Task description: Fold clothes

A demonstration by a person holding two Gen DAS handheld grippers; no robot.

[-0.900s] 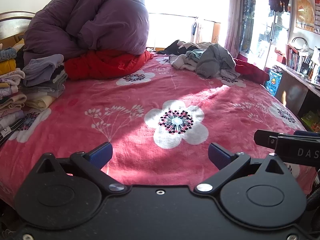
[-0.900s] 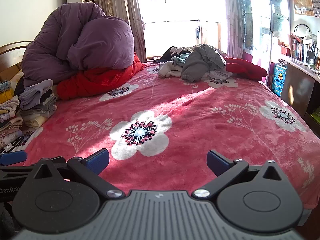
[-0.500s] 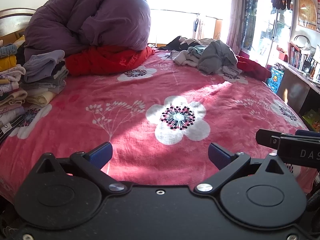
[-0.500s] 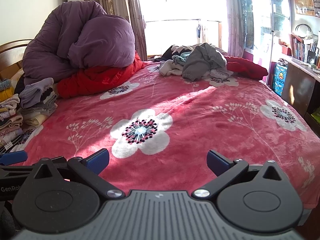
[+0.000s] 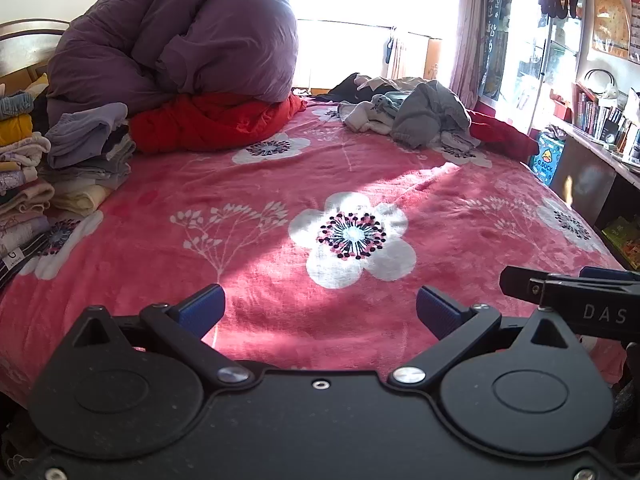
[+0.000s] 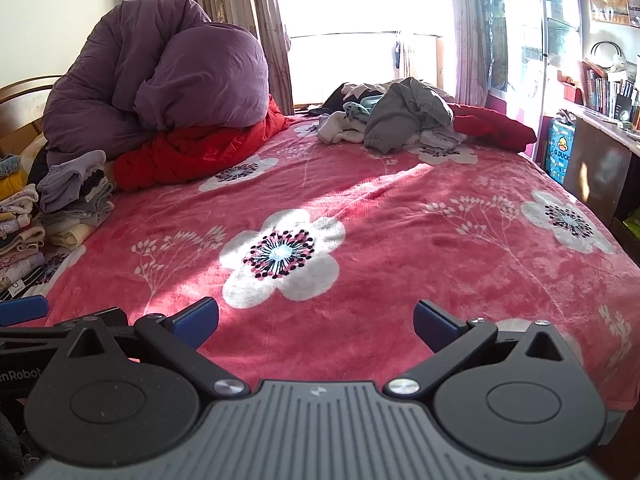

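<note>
My left gripper [image 5: 318, 312]: jaws spread wide, holding nothing, above the near edge of the bed [image 5: 248, 184].
My right gripper [image 6: 316, 322]: likewise spread and empty.
Unfolded clothes [image 6: 400, 118]: heaped at the far side, well apart from both jaws, ahead and rightward.
Folded stack [image 5: 86, 156]: far left edge.

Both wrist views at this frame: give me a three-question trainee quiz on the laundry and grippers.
1. True or false: the left gripper holds a garment.
2. The unfolded clothes pile lies: A) at the bed's far end by the window, B) under the right gripper, C) on the folded stack.
3. What rests on the red quilt?

Key: 1 false, both grippers open and empty. 2 A. 3 The purple duvet.
</note>
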